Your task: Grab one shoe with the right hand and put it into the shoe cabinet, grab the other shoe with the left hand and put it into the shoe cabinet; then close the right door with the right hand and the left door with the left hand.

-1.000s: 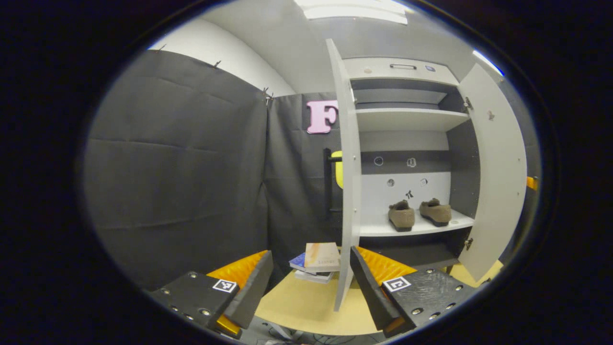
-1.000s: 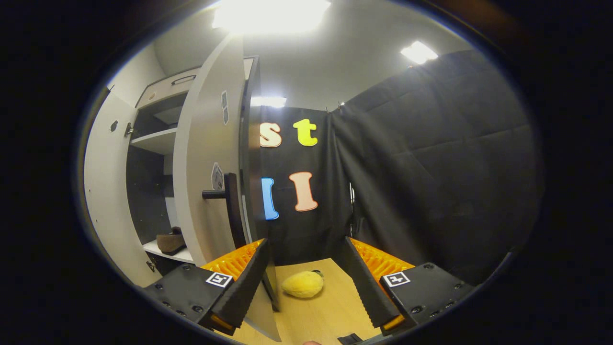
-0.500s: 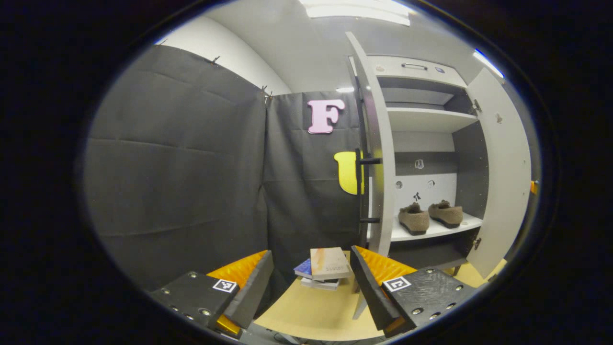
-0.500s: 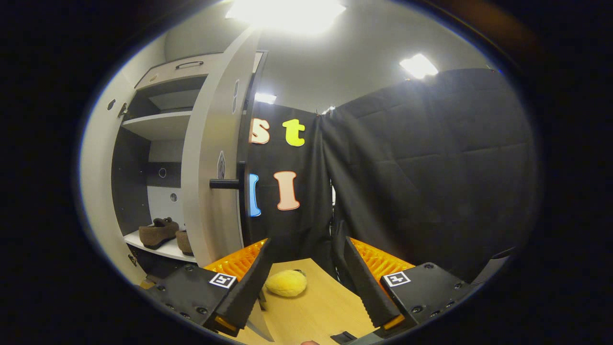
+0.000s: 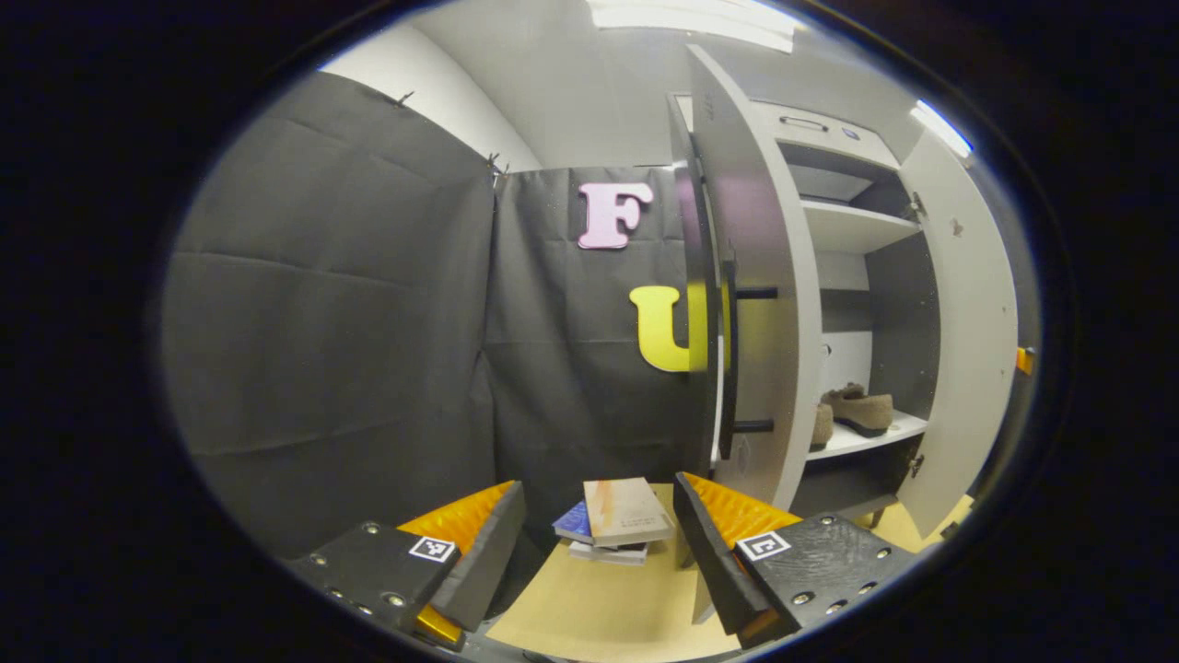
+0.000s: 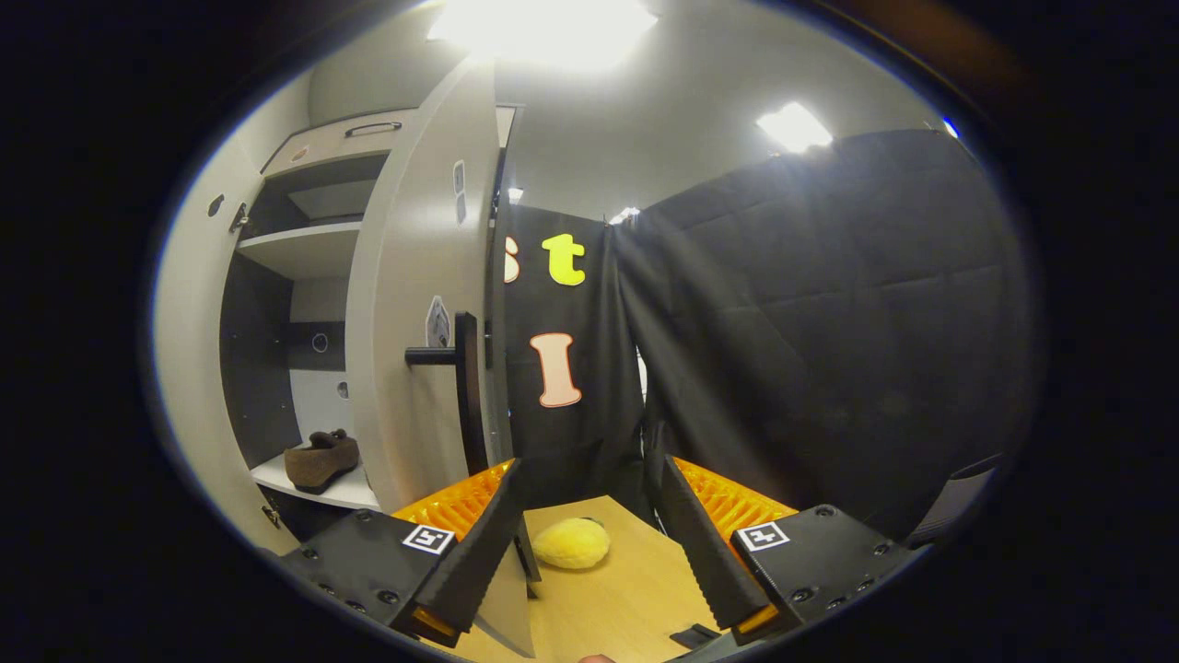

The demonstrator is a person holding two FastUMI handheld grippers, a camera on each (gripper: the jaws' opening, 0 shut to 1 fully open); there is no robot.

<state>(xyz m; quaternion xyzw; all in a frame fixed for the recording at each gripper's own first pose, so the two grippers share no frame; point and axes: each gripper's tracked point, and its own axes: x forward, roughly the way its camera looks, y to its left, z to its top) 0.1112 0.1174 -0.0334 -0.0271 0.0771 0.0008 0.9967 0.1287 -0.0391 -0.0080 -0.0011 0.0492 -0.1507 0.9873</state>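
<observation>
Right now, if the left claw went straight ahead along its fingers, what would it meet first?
Probably the small stack of books on the light wooden table; it lies between the open left claw fingers' lines. Depth is unclear; the black cloth wall hangs behind.

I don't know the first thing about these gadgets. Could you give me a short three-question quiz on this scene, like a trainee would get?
1. True or false: both shoes already sit on a shelf inside the shoe cabinet.
2. What lies on the table ahead of the right gripper?
A. a stack of books
B. a yellow plush toy
C. a shoe
3. Fill in: the left gripper is ___, holding nothing.

Key
1. True. The pair rests on the lower shelf.
2. B. The yellow plush toy lies there; the stack of books is ahead of the left gripper.
3. Open. Both cabinet doors also stand open.
</observation>
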